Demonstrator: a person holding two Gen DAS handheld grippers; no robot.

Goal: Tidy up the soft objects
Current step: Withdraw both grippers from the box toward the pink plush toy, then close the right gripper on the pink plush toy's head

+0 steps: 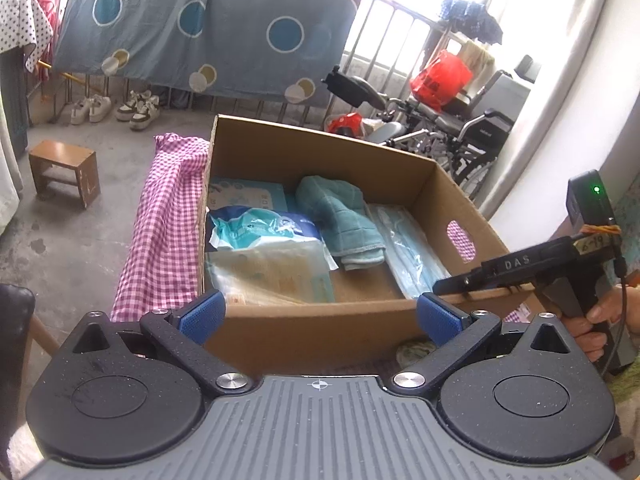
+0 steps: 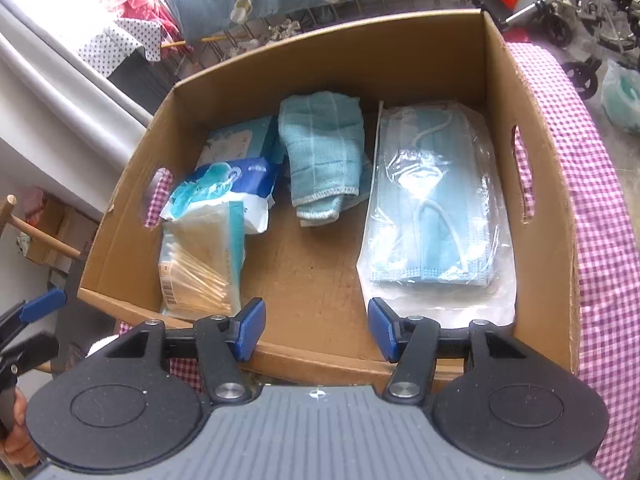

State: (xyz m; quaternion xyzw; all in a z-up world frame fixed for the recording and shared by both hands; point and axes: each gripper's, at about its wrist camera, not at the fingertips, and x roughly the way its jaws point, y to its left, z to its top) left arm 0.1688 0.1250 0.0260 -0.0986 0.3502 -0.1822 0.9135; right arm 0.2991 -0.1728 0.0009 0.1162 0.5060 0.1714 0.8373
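Hovering spread and empty, the right gripper overlooks bare floor inside the cardboard box.

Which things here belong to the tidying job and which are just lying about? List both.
Job: cardboard box, folded towel, pack of face masks, tissue packs.
Lying about: wooden stool, shoes, wheelchair, red bag.

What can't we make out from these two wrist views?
- Pale blue flat pack, both views: mostly covered by the blue-and-white plastic pouch and folded teal towel.
- Print on the clear-wrapped tissue pack: too small, glare.
- Crumpled pale item, left wrist view: hidden behind the brown cardboard box wall and left gripper.
- Bagged blue face masks: count unreadable through wrap.
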